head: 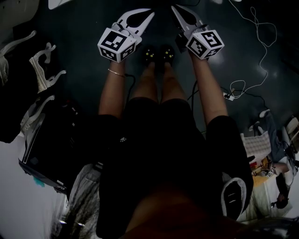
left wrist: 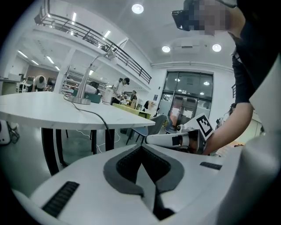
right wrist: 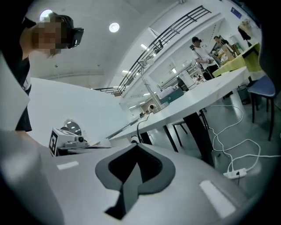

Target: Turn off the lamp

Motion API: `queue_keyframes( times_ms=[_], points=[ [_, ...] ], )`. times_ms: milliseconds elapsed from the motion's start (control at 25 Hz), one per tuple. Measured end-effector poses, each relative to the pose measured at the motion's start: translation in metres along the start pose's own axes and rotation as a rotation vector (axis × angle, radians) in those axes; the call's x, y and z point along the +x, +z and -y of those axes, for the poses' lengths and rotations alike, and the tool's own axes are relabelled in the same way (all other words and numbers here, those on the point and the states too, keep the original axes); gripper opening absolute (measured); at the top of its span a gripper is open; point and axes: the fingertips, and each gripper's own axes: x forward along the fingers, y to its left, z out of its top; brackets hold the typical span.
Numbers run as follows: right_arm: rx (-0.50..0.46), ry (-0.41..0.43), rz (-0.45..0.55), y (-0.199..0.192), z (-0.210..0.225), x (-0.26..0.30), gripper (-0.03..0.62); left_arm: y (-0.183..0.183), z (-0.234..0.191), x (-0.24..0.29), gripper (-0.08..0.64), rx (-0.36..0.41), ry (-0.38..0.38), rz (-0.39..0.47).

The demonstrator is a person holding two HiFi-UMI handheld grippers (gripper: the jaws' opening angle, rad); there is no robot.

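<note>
Two clenched, empty: left claw (head: 150,14), right claw (head: 174,8) | lamp (left wrist: 81,100) far on white surface (left wrist: 44,110) | power strip (right wrist: 237,172) on floor (right wrist: 259,132)

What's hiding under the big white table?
Under the white table stand dark legs, and a white cable runs to a power strip on the floor. The right gripper body covers the rest.

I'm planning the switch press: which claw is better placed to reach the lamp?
Right, probably. Seen from the left claw, the lamp sits far off to the left; it stands nearly straight beyond the shut right claw. Neither is near.
</note>
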Motion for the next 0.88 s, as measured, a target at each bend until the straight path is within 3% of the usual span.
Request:
queue_keyframes(
  times_ms=[320,880],
  points=[
    [-0.011,0.007,-0.01,0.022,-0.034,-0.016,0.0,0.046,0.016,-0.021,0.006,0.033,0.018,0.057],
    [-0.012,0.013,0.069,0.075,-0.072,-0.045,0.0,0.1,0.054,-0.037,0.006,0.089,-0.012,0.069]
  ],
)
